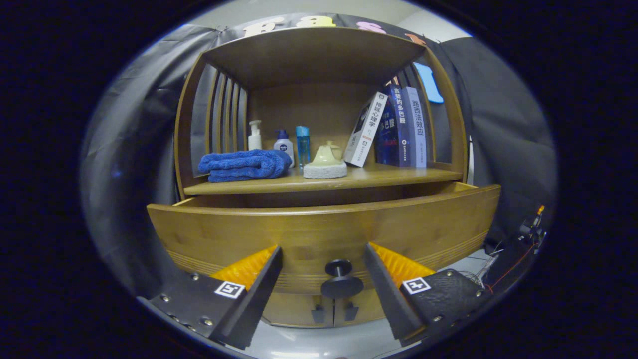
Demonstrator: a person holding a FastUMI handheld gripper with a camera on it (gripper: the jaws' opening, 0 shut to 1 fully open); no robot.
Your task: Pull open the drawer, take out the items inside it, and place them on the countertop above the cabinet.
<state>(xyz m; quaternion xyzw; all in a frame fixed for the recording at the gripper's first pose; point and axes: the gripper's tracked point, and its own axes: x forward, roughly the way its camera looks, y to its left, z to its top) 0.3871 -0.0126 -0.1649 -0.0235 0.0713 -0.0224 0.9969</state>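
Two fingers of claw (323, 259) spread wide, flanking drawer (319, 232) knob (341, 279), touching nothing.

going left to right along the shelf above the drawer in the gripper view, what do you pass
blue towel → white pump bottle → white bottle with blue cap → blue tube → teapot → leaning white book → upright blue books. The hand-held gripper is open around the drawer knob.

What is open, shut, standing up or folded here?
drawer: pulled partly open, inside hidden
knob: between the fingers, not touched
gripper: open
lower cabinet doors: shut
blue towel: folded, lying on the countertop
three bottles: upright, capped
books: standing; the white one leans
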